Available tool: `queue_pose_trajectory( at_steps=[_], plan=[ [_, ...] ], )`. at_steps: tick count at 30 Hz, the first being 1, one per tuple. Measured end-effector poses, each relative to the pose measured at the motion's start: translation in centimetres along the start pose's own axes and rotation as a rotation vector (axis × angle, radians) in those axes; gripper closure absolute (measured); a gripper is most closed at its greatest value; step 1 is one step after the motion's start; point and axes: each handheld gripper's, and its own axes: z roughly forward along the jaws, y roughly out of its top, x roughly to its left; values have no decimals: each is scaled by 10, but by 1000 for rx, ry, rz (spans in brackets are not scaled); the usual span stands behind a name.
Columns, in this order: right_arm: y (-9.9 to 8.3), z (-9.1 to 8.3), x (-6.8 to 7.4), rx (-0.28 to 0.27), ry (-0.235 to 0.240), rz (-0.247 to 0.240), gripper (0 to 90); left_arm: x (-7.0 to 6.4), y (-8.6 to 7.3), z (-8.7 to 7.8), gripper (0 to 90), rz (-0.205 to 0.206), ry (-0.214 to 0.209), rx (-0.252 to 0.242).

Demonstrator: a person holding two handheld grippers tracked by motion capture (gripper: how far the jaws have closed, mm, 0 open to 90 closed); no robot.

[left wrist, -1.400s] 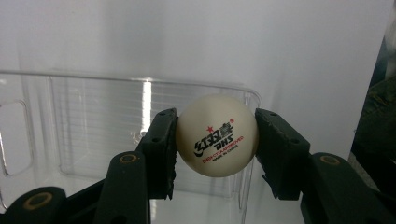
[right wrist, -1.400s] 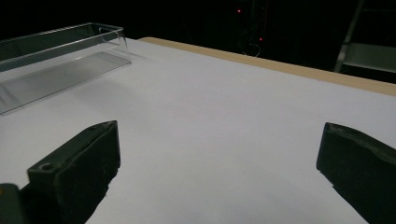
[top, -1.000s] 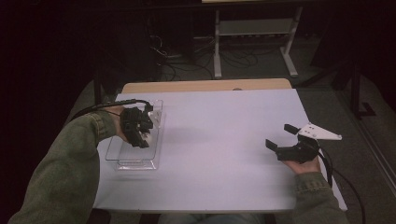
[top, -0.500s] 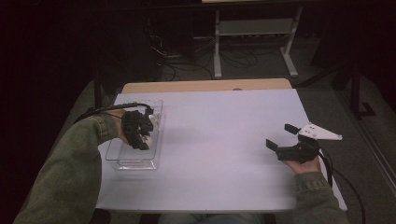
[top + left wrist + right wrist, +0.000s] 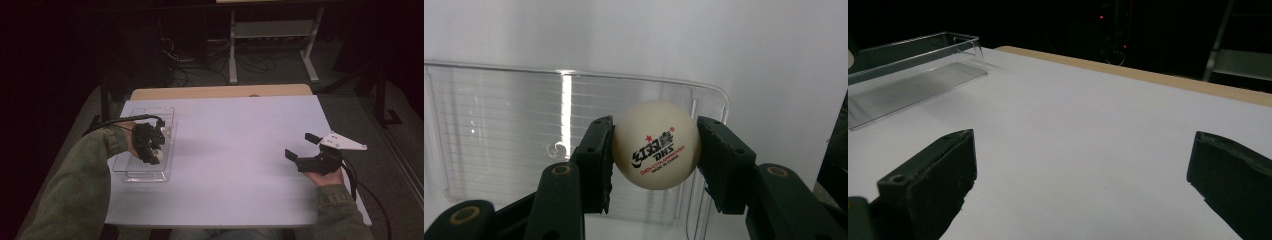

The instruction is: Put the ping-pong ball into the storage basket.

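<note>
A white table-tennis ball (image 5: 656,145) with a red star and black print sits between the jaws of my left gripper (image 5: 655,136), which is shut on it. Ball and left gripper (image 5: 150,148) hang over the near half of a clear plastic tray (image 5: 145,172) at the table's left; the ball (image 5: 158,156) shows as a pale spot under the jaws. The ribbed tray floor (image 5: 499,130) lies behind the ball. My right gripper (image 5: 301,145) rests low at the table's right, open, with nothing between its jaws (image 5: 1083,170).
The table (image 5: 235,140) has a white top with a wooden strip along its far edge. The clear tray (image 5: 913,70) lies far to the left in the right gripper view. A metal rack and cables stand on the dark floor beyond the table.
My left gripper has shifted slightly toward the near end of the tray with the ball still in it. The right gripper has stayed put.
</note>
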Motion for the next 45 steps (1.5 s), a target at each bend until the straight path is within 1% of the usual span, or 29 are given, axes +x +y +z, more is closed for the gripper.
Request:
queue_pose_trajectory(
  at_steps=[5, 9, 14, 16, 20, 22, 25, 29, 34, 37, 39, 41, 44, 45],
  plan=[
    [0, -1, 0, -5, -2, 2, 0, 3, -1, 7, 508, -3, -12, 8],
    [0, -1, -1, -7, -4, 3, 0, 4, -2, 12, 508, -13, -24, -8],
    [0, -1, -1, -6, -4, 2, 0, 5, -5, 19, 508, -26, -25, -19],
    [0, -1, -1, -5, -5, 1, 0, 6, -5, 21, 508, -18, -27, -23],
    [0, -2, -1, -8, -6, 1, 0, 8, -6, 23, 508, -20, -29, -43],
    [0, -2, -1, -9, -7, 4, 0, 8, -5, 24, 508, -13, -31, -45],
    [1, -2, -1, -11, -7, 2, 0, 9, -4, 24, 508, -6, -33, -64],
    [1, -2, -1, -8, -7, 2, 0, 10, -5, 26, 508, 1, -36, -64],
    [1, -2, -1, -9, -9, 0, 0, 12, -8, 32, 508, -13, -48, -72],
    [0, -2, -2, -6, -9, 0, 0, 13, -8, 36, 508, -13, -52, -95],
    [0, -2, -3, -5, -13, 5, 0, 14, -8, 38, 508, -13, -54, -101],
    [0, -2, -3, -5, -15, 3, 0, 15, -8, 41, 508, -16, -60, -104],
    [0, -2, -2, -1, -16, 0, 0, 16, -7, 45, 508, -11, -63, -79],
    [0, -2, -2, -1, -15, -1, 0, 16, -7, 46, 508, -10, -63, -79]
  ],
)
